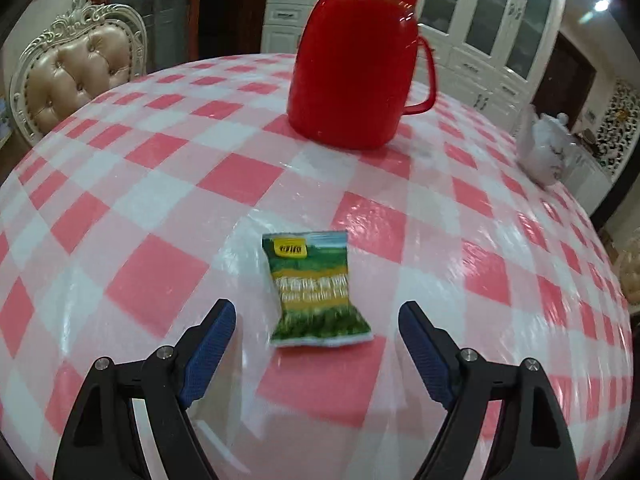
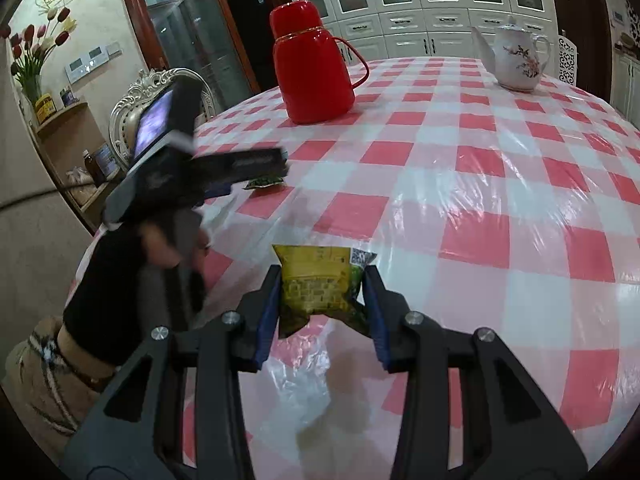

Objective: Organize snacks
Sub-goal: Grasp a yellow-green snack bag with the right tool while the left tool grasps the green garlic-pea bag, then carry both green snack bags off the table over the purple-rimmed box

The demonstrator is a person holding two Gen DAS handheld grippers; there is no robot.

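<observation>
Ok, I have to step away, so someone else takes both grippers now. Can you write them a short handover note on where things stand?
Right gripper: shut on a yellow-green snack packet, held above the checked tablecloth.
Left gripper: open, holding nothing, hovering over a second green snack packet that lies flat on the cloth between its open jaws.
Also on the table: red thermos jug and white teapot, both standing apart from the packets.
Done: one packet picked up.
Left: grasp the second packet, then place both. No container for the snacks shows in either view.
</observation>
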